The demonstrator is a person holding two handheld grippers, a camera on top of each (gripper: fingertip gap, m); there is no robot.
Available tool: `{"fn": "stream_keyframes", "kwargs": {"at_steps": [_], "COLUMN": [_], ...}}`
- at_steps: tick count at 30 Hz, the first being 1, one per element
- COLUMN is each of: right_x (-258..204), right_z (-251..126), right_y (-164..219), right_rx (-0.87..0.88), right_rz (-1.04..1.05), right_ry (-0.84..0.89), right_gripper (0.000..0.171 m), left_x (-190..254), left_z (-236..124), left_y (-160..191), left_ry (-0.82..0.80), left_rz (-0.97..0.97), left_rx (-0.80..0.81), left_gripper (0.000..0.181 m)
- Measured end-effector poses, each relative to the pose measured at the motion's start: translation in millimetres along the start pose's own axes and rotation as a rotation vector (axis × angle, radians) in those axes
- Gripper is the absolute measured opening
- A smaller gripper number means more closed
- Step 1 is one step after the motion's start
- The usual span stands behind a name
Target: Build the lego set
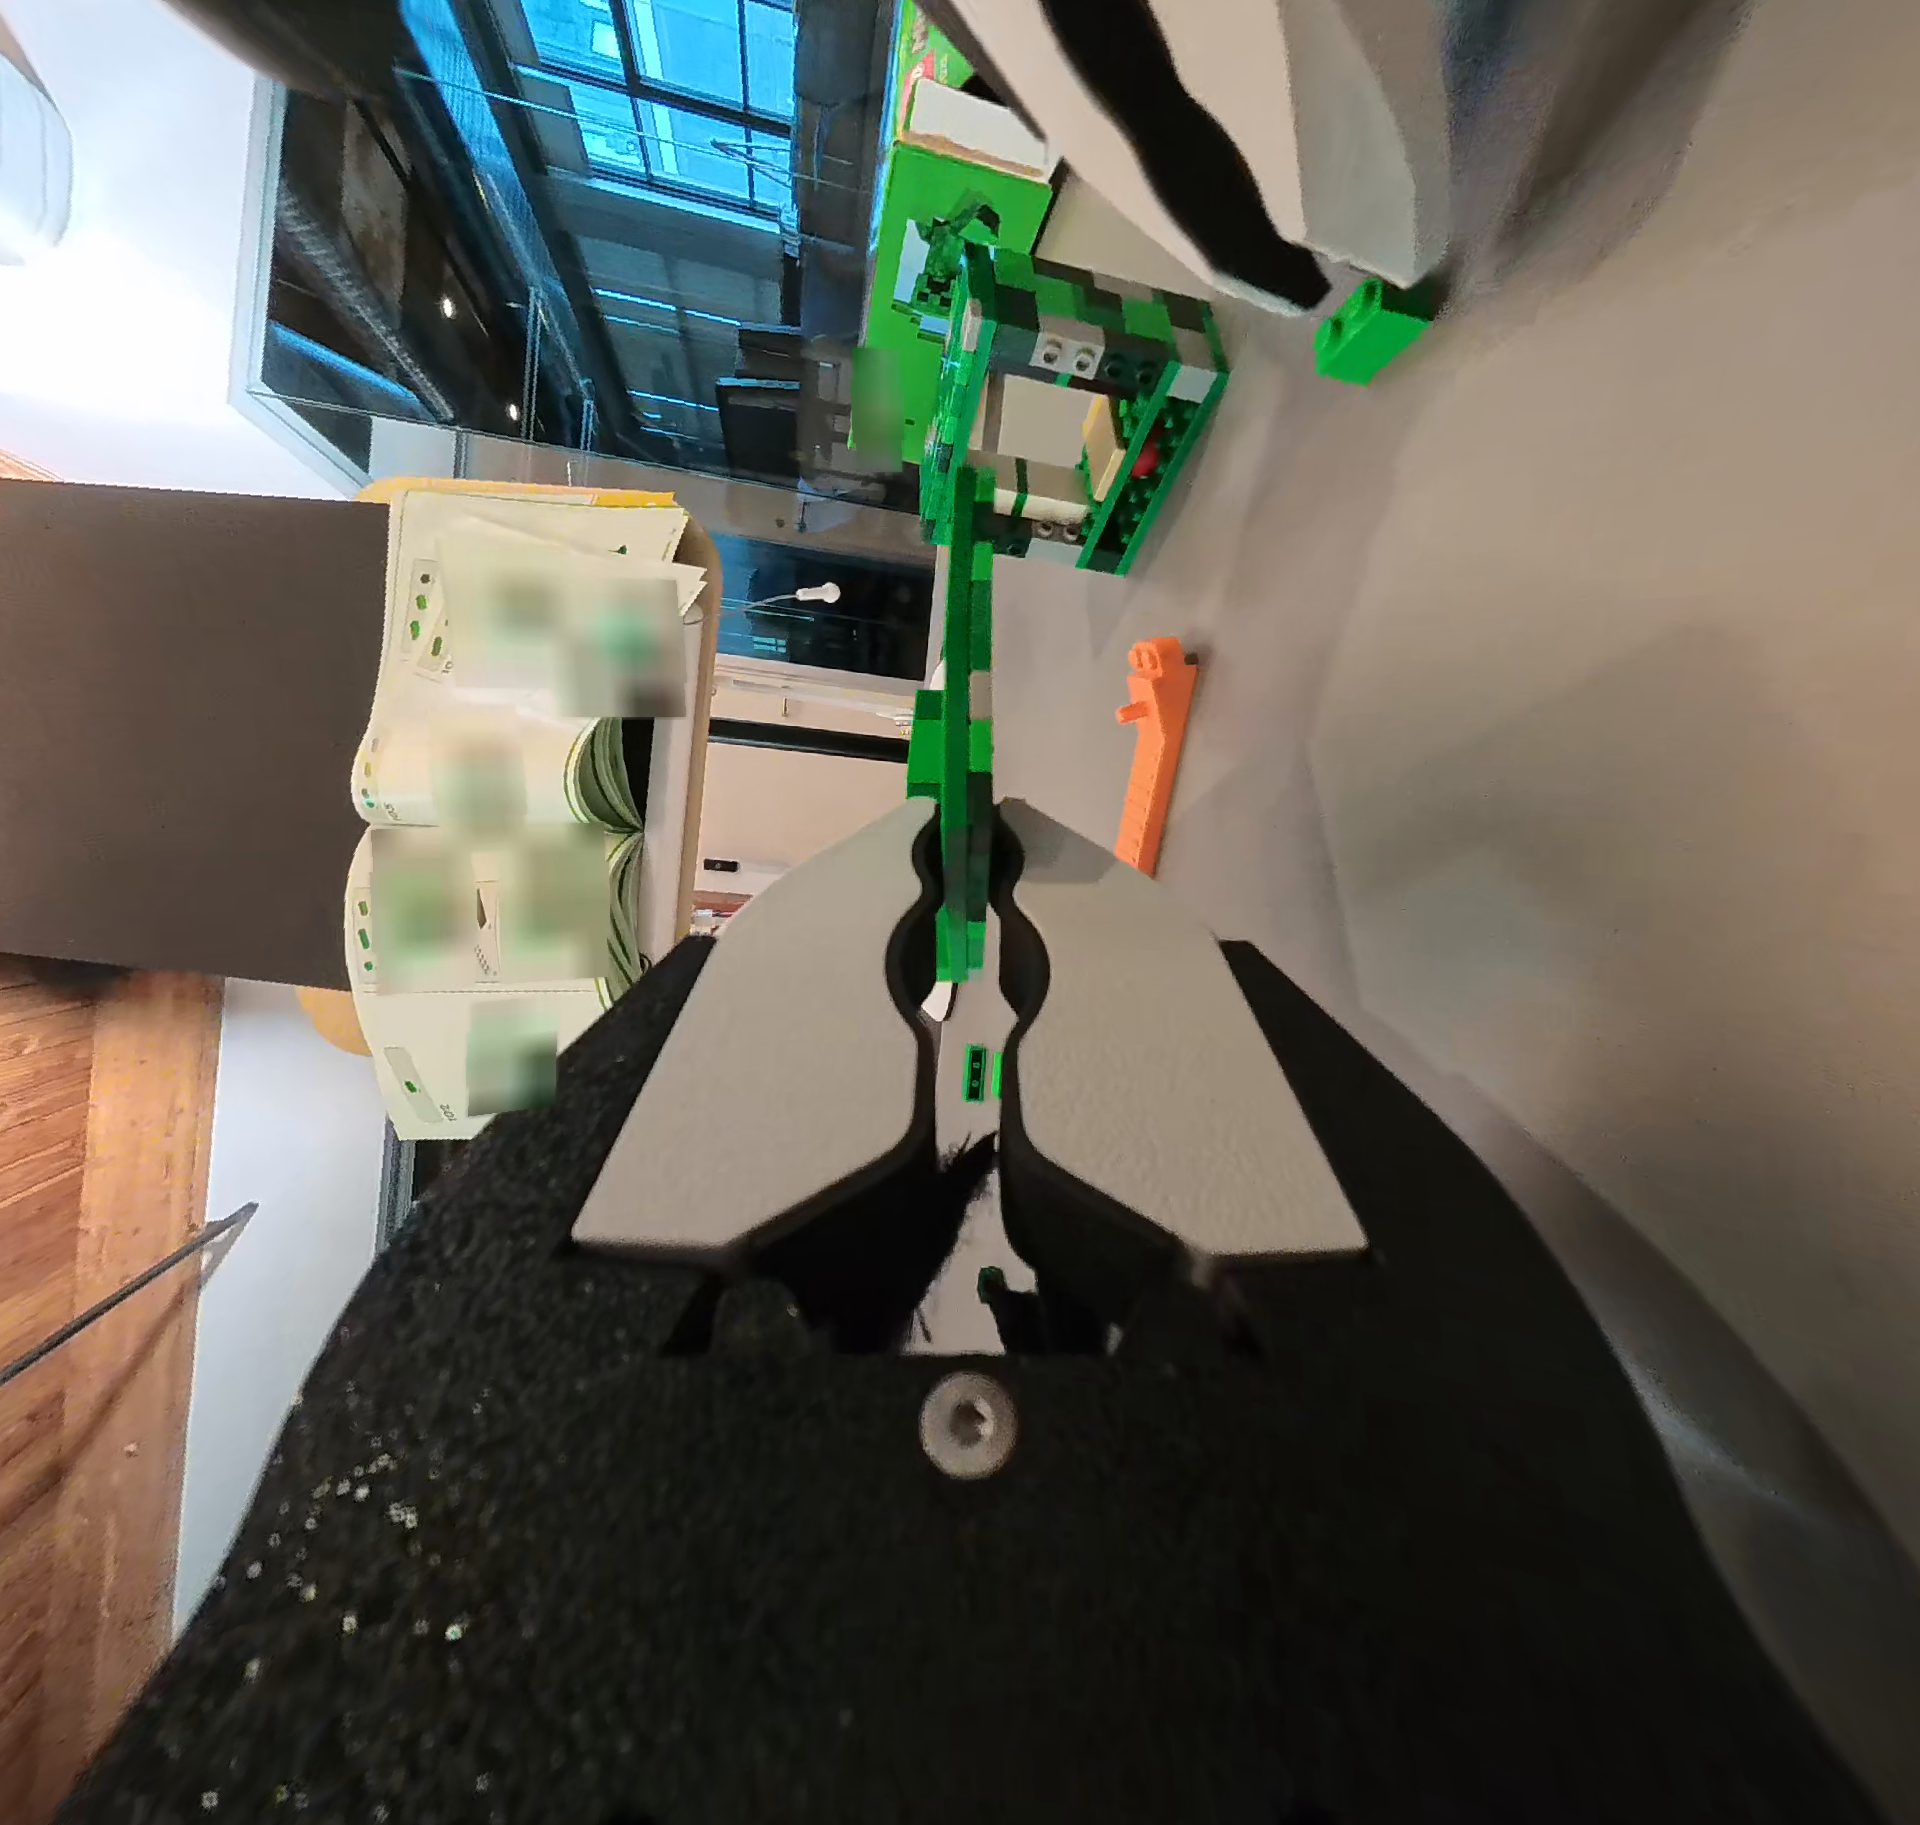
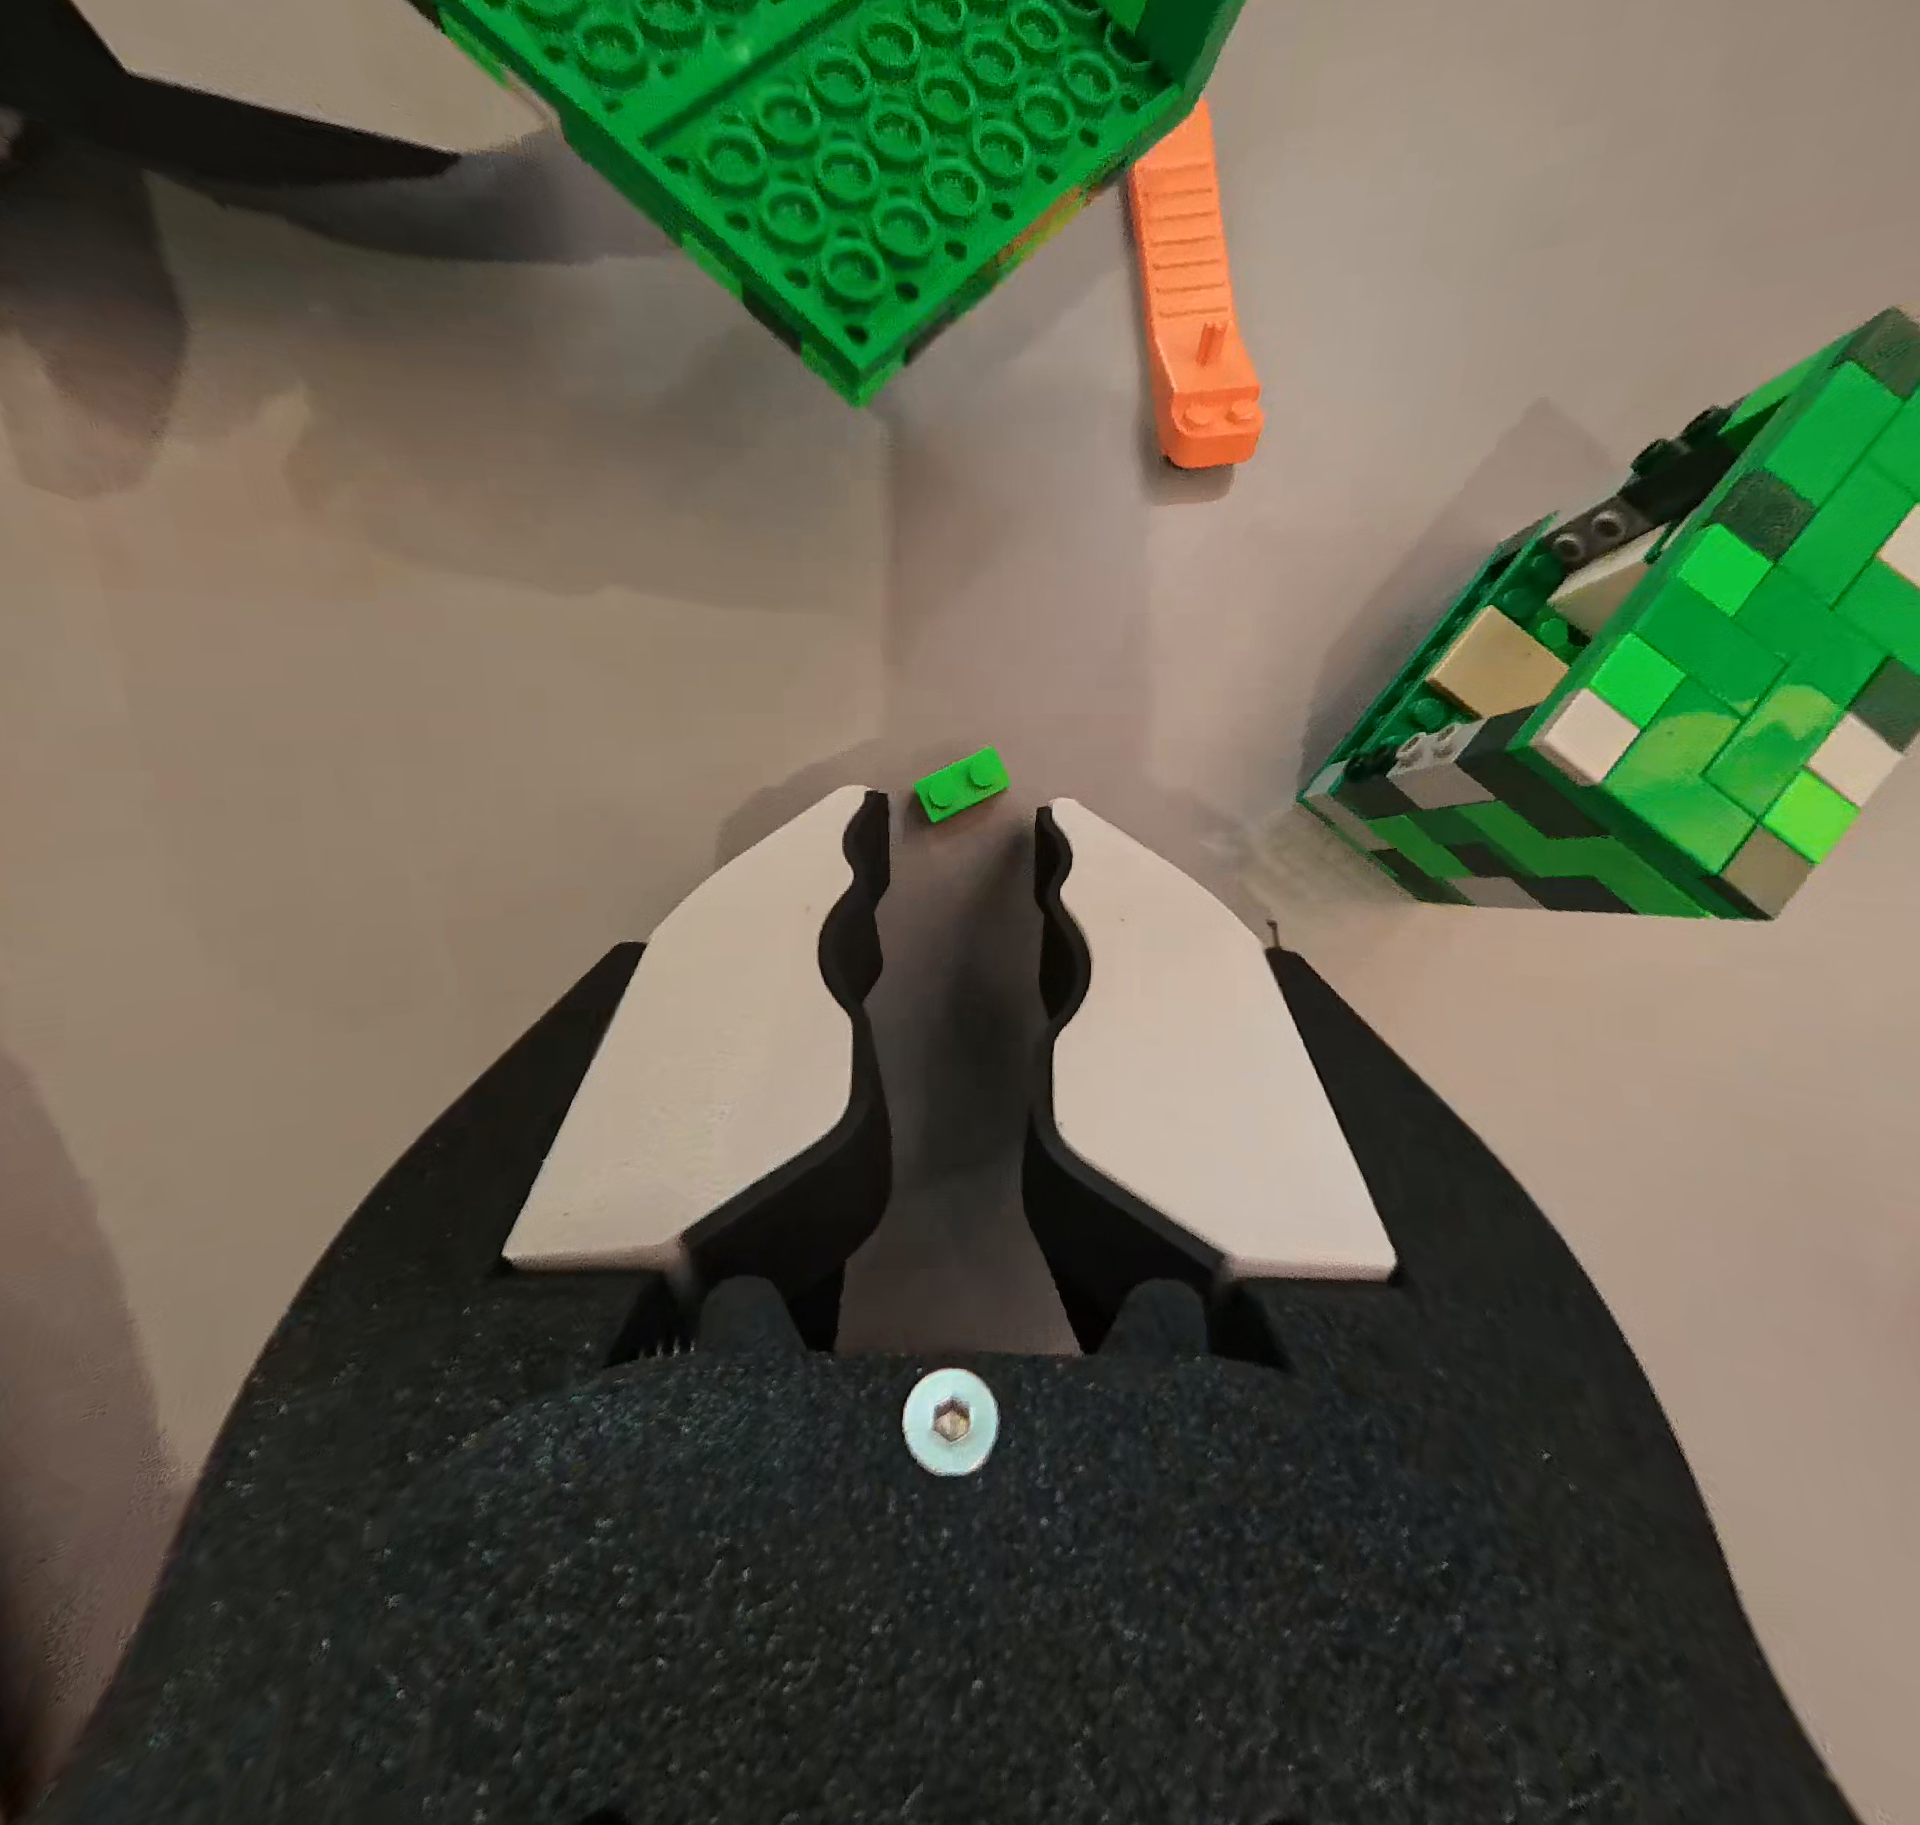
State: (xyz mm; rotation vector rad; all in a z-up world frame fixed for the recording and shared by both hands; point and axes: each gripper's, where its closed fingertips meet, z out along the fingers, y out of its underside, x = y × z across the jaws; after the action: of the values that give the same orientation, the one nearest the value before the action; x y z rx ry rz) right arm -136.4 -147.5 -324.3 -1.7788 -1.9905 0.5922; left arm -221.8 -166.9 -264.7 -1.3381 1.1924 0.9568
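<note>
The left claw [image 1: 964, 840] is clamped on the edge of a green panel [image 1: 961, 653], holding it above the grey bench [image 2: 520, 632]. The right claw [image 2: 961, 809] stands apart, just short of a small green plate [image 2: 961, 783] lying on the bench. Beyond the plate lies an orange separator [image 2: 1195, 300]; the cube build [image 2: 1662, 715] sits to its right.

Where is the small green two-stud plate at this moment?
In the right wrist view, the small green two-stud plate lies on the grey table, just ahead of the open right tool, below the orange brick separator.

Two black, rough-textured handheld grippers [image 1: 961, 819] [image 2: 961, 809] carry pale grey fingers with wavy black inner pads and one silver hex screw each.
</note>
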Motion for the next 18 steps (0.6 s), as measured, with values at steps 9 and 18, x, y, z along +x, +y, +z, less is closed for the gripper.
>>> {"fn": "stream_keyframes", "kwargs": {"at_steps": [9,18], "right_x": [-3.1,2.0], "right_z": [0.1,4.5], "right_y": [-2.3,6.2], "right_rx": [-0.050,-0.080], "right_rz": [0.039,0.054], "right_ry": [0.165,0.209], "right_gripper": [0.018,0.004], "left_x": [3.2,6.9], "left_z": [1.6,2.2], "left_y": [1.8,-5.4], "left_ry": [0.023,0.040], "left_rz": [-0.005,0.004], "left_rx": [-0.009,0.012], "left_gripper": [0.006,0.006]}}
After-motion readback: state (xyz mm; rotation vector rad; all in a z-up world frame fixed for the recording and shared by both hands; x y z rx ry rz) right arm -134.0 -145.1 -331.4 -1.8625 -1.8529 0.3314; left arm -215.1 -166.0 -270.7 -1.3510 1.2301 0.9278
